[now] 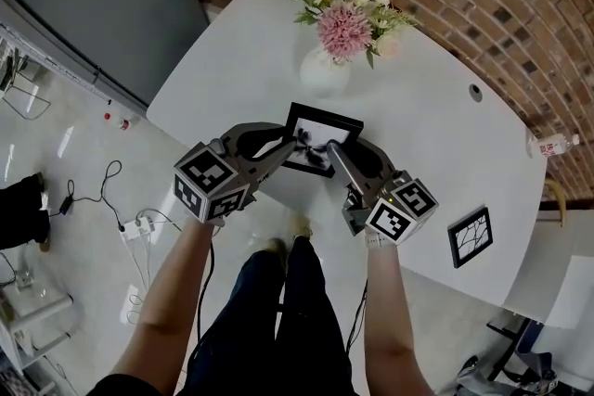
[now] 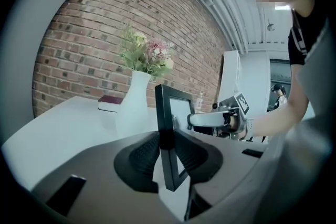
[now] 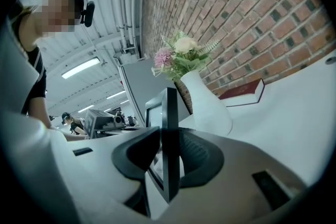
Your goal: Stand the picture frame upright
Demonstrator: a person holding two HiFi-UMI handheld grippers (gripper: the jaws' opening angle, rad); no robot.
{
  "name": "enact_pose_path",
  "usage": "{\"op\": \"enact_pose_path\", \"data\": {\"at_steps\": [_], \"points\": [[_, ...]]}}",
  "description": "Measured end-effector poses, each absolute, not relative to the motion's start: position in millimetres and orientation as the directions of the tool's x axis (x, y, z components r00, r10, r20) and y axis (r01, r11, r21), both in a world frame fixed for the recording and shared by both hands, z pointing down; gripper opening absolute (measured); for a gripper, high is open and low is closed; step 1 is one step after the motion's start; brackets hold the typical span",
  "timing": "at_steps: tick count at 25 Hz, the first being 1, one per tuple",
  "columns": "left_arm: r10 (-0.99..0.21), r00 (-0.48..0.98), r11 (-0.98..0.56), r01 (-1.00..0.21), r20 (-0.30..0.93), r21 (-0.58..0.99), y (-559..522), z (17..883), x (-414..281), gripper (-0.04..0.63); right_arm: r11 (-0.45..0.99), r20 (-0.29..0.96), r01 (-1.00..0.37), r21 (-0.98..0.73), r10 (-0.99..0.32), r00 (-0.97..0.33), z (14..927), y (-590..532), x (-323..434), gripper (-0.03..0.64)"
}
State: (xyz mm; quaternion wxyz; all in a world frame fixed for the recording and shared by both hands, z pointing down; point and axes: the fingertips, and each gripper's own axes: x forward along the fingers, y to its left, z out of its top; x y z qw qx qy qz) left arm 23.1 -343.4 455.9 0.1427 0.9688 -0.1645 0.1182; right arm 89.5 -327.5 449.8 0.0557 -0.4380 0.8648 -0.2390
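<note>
**Hidden by the tools**

In the head view the left tool (image 1: 290, 136) and right tool (image 1: 342, 144) cover the near edge and corners of the picture frame (image 1: 325, 115); whether it rests on the tabletop (image 1: 418, 107) cannot be told. In the left gripper view the vase (image 2: 134, 102) hides the right end of the book (image 2: 110, 103), and the tool body hides the vase's foot. The label on the bottle (image 1: 554, 144) is too small to read.

no readable text, no legible labels
</note>
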Motion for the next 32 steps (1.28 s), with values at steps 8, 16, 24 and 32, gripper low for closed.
{"op": "enact_pose_path", "data": {"at_steps": [8,16,24,32], "points": [[-0.320,0.885,-0.897,-0.397,0.338,0.193,-369.7,473.9,33.2,0.098,0.529,0.133,-0.761,-0.375,-0.782,-0.609,461.2,-354.7,99.5,0.117],[-0.349,0.861,-0.895,-0.423,0.369,0.143,-392.1,481.7,44.6,0.098,0.539,0.152,-0.784,-0.308,-0.786,-0.599,469.4,-376.0,107.6,0.121],[-0.371,0.848,-0.889,-0.442,0.379,0.119,-407.5,487.3,49.7,0.098,0.531,0.171,-0.815,-0.234,-0.802,-0.572,474.5,-391.8,113.5,0.130],[-0.394,0.838,-0.889,-0.452,0.378,0.076,-417.3,487.4,50.9,0.098,0.511,0.168,-0.842,-0.175,-0.827,-0.537,475.6,-402.0,116.4,0.138]]}}
